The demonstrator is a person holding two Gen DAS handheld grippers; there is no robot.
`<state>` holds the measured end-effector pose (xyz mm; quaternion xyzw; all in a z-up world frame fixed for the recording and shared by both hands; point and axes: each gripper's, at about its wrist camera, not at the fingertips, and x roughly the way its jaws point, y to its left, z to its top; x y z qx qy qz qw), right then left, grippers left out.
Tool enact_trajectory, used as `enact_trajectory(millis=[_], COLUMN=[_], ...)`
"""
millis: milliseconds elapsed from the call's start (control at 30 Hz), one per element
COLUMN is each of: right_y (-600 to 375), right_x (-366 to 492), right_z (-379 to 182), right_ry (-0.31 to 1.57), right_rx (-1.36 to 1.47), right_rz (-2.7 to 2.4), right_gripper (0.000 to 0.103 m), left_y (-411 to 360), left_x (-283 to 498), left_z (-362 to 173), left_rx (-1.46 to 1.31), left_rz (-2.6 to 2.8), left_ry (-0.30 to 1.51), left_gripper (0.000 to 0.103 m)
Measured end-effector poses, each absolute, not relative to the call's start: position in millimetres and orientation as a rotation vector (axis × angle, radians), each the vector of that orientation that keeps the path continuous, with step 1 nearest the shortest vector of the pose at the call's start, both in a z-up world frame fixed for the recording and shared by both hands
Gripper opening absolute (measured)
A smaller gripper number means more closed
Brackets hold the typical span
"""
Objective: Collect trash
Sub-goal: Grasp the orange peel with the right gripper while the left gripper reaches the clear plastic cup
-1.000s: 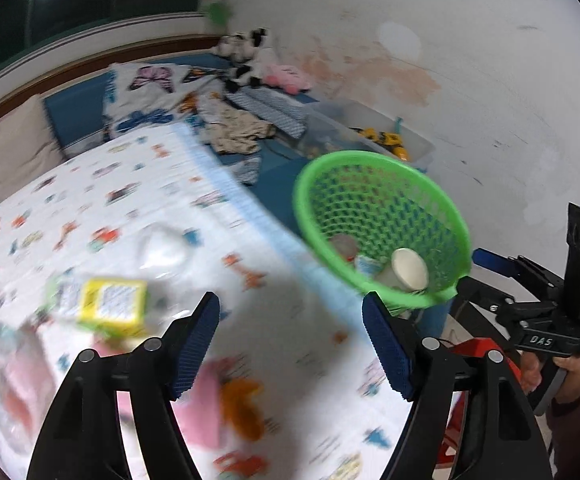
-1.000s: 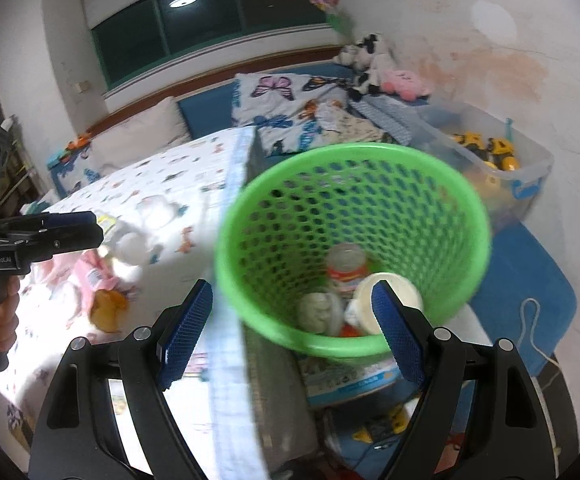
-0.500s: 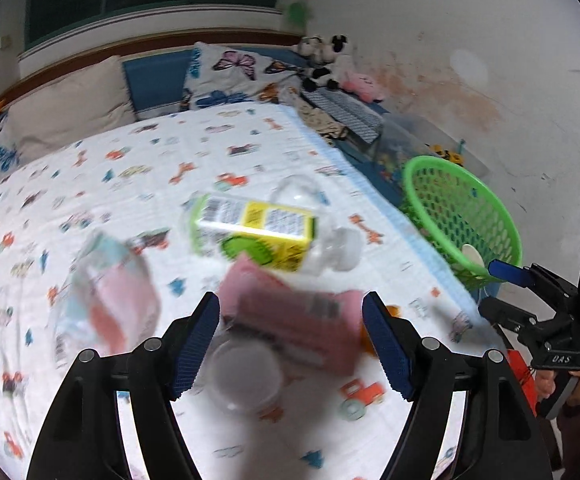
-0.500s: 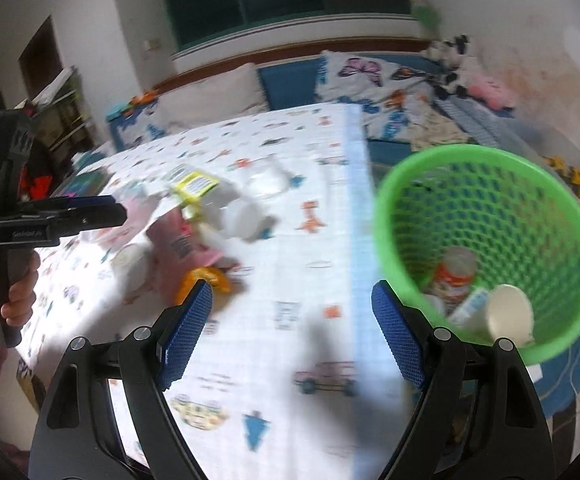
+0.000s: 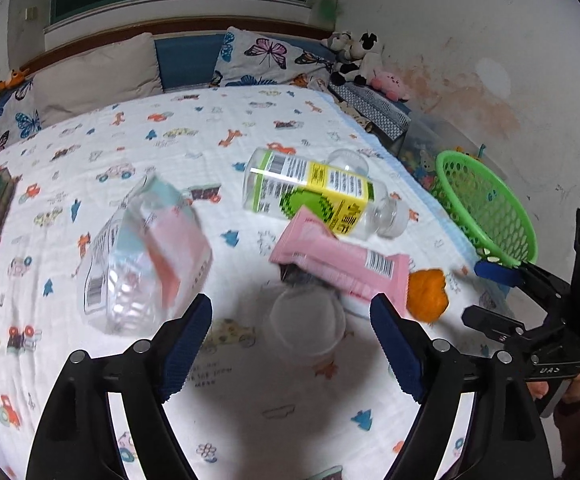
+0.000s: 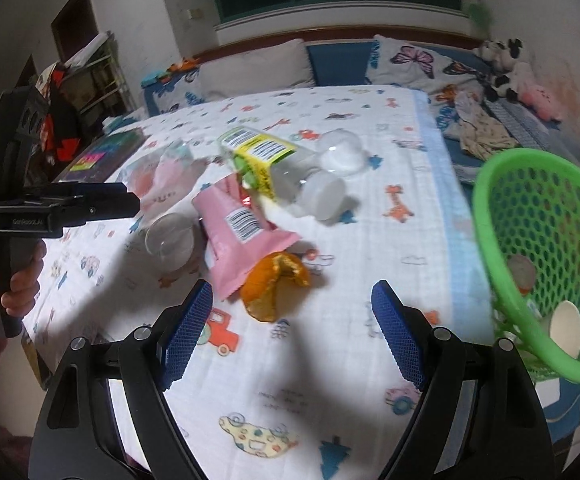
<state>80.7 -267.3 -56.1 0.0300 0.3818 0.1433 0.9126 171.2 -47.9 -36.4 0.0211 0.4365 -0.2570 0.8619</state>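
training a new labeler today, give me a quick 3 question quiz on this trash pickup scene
1. True or false: the left gripper is shut on the clear plastic cup.
2. Which item lies partly on top of the orange peel? A) pink wrapper B) green basket C) book
3. Fill in: the bottle with the yellow-green label lies on its ____ on the bed.

Key: 1. False; both grippers are open and empty, the right gripper too. 2. A. 3. side.
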Motion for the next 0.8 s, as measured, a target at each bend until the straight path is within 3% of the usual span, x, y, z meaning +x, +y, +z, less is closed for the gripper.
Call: enact_trajectory(millis=[800], right_y=[-252], right_x=[112], right_z=[-84], right_ry=[0.843], right_rx=[-0.03], right_rz=[0.359], right_gripper=[0.064], left_y=[-57], left_x=[154], left_z=[-62], left_rx=[0.114], left_rz=[-0.582], left_ry=[0.959], left_gripper=[0.083])
